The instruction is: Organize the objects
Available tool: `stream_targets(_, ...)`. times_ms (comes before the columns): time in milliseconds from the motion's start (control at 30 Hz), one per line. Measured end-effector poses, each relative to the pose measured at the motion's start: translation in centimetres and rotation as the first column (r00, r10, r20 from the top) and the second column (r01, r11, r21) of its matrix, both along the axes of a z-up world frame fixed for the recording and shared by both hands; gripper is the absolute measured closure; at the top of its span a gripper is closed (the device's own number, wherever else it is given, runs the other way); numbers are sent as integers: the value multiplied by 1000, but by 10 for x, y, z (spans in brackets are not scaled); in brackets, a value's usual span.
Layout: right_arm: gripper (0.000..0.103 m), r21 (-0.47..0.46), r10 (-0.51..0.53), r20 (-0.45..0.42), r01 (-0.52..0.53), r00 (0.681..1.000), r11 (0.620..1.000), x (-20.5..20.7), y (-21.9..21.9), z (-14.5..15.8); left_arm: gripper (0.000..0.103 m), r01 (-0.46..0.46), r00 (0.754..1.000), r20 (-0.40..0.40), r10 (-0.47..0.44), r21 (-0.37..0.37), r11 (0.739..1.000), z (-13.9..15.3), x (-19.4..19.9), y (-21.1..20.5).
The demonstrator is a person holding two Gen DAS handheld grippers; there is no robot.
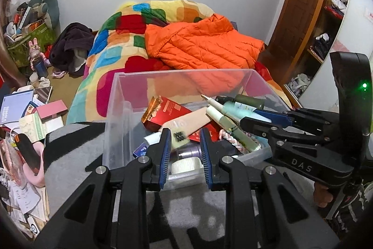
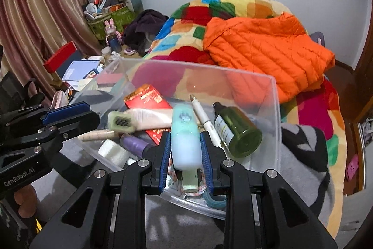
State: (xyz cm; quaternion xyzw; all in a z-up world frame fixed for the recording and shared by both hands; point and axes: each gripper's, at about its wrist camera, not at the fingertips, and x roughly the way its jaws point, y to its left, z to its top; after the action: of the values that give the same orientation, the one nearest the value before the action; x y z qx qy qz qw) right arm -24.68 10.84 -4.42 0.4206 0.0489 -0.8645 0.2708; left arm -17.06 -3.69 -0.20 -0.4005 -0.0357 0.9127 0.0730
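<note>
A clear plastic bin (image 1: 121,109) (image 2: 275,113) sits on a grey and black blanket on the bed, holding several toiletries. My right gripper (image 2: 184,146) is shut on a light blue bottle (image 2: 185,134) just above the bin's near edge; it shows from the side in the left wrist view (image 1: 268,120). My left gripper (image 1: 185,146) is open and empty at the bin's near wall, over a purple jar (image 1: 188,152) and white roll (image 1: 184,166). In the bin lie a red box (image 2: 149,97), a beige tube (image 2: 149,120), a white pen (image 2: 205,118) and a green bottle (image 2: 235,130).
An orange puffer jacket (image 1: 200,43) lies on a multicoloured quilt (image 1: 112,55) behind the bin. Books and papers (image 1: 28,118) clutter the floor at left, with a green bag (image 2: 109,20) of items near the curtain (image 2: 35,15). Wooden shelves (image 1: 326,22) stand at right.
</note>
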Motion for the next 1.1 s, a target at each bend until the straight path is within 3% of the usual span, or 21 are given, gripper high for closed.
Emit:
stream_targets(300,80,-39,19,-27,-21,999,999,16,9,19,77,6,998,-55,-8,-34,999,13,15,8)
stream_targets(500,78,-104,19,-52,-24,998,994,41,27,37,60,-5,993,-115,1,-35,999,22,33,13)
stream_targets(733,57,-116,-16,-104,4,994,993,67,40,46,47,-28,987,-162,20,-46,999,23,56,18)
stream_targets(900,42,-101,-27,-134,13,991,995,81,43,45,32,-53,985,-167,48,-23,998,20,68,17)
stream_targets(1100,31,-71,-32,-155,22,987,997,94,42,41,21,-74,984,-163,69,-25,997,13,76,16)
